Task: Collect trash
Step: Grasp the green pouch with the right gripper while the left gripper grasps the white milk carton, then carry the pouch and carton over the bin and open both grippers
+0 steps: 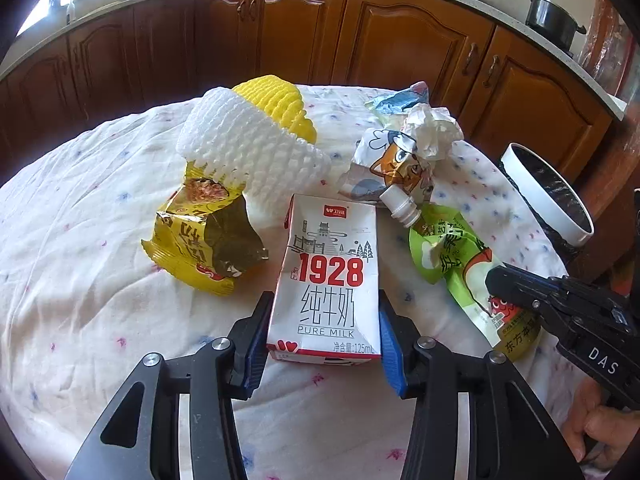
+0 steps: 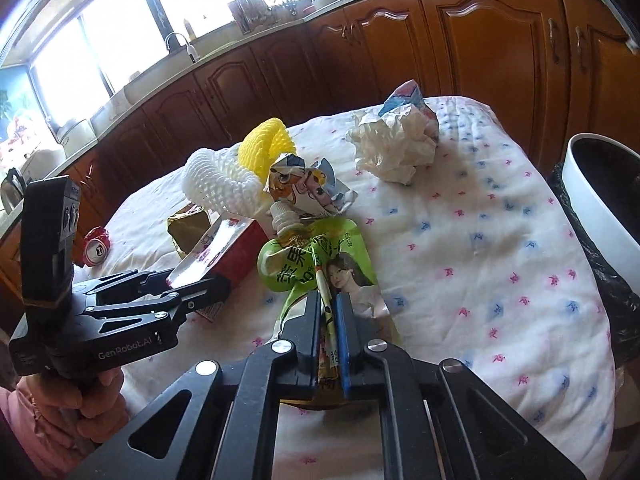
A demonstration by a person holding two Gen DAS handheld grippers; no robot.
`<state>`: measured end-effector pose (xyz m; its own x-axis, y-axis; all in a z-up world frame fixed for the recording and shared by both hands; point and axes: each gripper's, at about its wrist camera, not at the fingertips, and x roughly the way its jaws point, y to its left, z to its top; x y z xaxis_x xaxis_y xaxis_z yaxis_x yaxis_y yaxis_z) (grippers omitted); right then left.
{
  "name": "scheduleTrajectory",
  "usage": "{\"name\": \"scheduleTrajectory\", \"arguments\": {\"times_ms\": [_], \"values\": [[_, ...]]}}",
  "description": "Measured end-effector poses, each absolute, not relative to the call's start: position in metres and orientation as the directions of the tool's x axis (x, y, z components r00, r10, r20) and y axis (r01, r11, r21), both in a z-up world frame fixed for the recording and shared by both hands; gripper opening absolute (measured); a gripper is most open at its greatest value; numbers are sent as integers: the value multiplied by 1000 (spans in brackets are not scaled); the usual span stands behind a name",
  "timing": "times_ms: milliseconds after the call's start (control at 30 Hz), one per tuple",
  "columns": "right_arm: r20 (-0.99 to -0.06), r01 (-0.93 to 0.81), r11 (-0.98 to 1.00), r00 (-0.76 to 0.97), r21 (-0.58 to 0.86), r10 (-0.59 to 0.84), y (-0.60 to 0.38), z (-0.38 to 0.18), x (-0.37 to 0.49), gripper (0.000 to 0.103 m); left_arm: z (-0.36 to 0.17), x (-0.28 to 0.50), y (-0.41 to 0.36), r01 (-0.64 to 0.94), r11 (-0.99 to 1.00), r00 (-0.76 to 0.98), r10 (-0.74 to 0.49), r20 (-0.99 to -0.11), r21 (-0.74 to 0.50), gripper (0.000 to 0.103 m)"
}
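Left gripper (image 1: 324, 320) clamped on milk carton (image 1: 330, 276); right gripper (image 2: 330, 328) pinching limp green pouch (image 2: 320, 256). Could slip free or drag neighbouring wrappers when lifted toward bin (image 2: 592, 196).

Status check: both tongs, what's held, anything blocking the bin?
Left tongs shut on milk carton. Right tongs shut on green pouch. Both items still on the table. Bin at right, path looks open.

Your left black metal gripper (image 1: 323, 336) has blue finger pads (image 1: 390, 344), round silver screws and white "GenRobot.AI" lettering. Your right black metal gripper (image 2: 330, 316) reads "DAS". Your bare-skinned left hand (image 2: 86, 398) meets a pink sleeve (image 2: 24, 420).
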<state>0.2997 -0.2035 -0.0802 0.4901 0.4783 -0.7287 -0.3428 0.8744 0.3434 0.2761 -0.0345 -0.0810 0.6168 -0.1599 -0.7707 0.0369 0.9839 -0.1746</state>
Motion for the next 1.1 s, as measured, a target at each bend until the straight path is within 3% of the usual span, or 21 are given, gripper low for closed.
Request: {"name": "scheduleTrajectory", "arguments": {"times_ms": [567,1100], "values": [[-679,-208,891,584,404,445,-273,-60,267,4,-46,256,-91,213,955,642,-296,-707,-206,46],[-644,-51,918,697,393,315,-357,-40,261,4,-30,282,-157,349,918,625,-378,-683,-189,46]]}}
